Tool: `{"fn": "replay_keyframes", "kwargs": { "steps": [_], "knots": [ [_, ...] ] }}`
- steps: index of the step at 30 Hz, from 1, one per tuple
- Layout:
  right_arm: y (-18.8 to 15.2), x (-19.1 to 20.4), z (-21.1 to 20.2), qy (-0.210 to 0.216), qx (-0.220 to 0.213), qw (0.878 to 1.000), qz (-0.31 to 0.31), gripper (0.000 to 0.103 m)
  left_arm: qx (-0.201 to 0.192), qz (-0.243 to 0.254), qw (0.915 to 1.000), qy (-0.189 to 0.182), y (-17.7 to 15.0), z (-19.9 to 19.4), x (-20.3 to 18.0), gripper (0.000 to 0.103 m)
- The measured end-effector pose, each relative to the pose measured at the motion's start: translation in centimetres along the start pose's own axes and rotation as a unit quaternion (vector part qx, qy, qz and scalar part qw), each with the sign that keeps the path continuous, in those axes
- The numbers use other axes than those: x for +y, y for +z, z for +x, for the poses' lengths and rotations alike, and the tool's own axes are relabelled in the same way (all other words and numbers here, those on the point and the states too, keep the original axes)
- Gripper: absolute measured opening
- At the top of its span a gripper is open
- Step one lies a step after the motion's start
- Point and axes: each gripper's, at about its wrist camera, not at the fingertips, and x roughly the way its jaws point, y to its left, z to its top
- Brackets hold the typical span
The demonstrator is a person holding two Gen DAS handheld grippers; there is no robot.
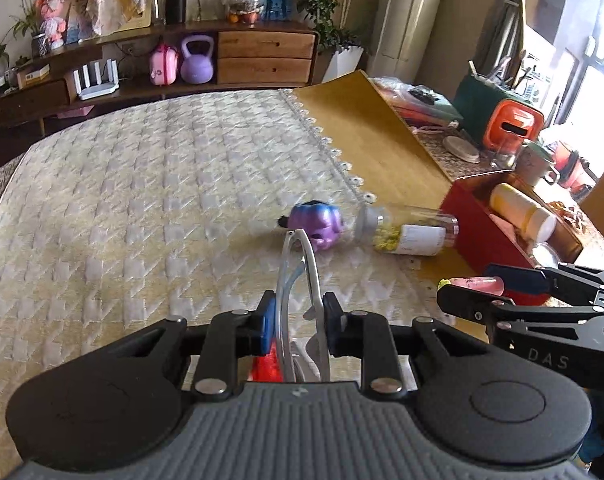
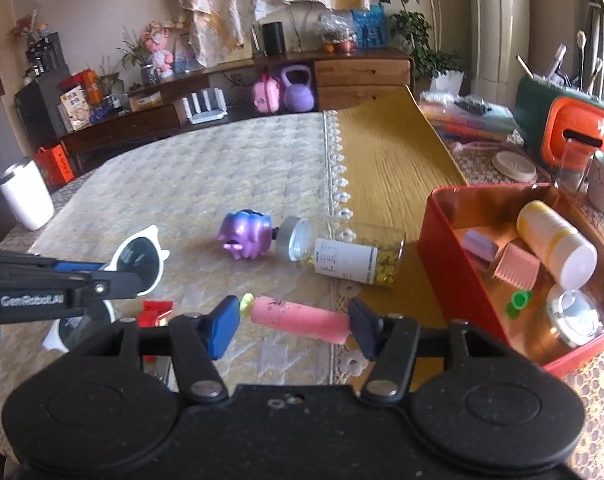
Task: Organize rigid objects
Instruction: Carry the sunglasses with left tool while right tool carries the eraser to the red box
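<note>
My left gripper is shut on white-framed sunglasses, seen edge-on between its pads and held above the cloth. In the right wrist view the same sunglasses sit in the left gripper at the far left. My right gripper is shut on a pink tube with a yellow-green cap, gripped end to end. It hovers left of the red box. A purple toy and a clear pill bottle lie on the cloth ahead.
The red box holds a yellow-and-white bottle, pink pieces, a green cap and a glass lid. A small red packet lies under the left gripper. A white tumbler stands far left. An orange-and-green appliance and a mug stand behind the box.
</note>
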Motion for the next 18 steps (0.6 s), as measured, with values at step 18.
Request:
{"fn": "replay_keyframes", "kwargs": {
  "steps": [18],
  "knots": [
    [-0.3, -6.0, -6.8, -0.048, -0.049, 0.997, -0.02, 0.059, -0.015, 0.044, 0.9975, -0.052, 3.1, -1.2, -9.2, 0.024]
  ]
}}
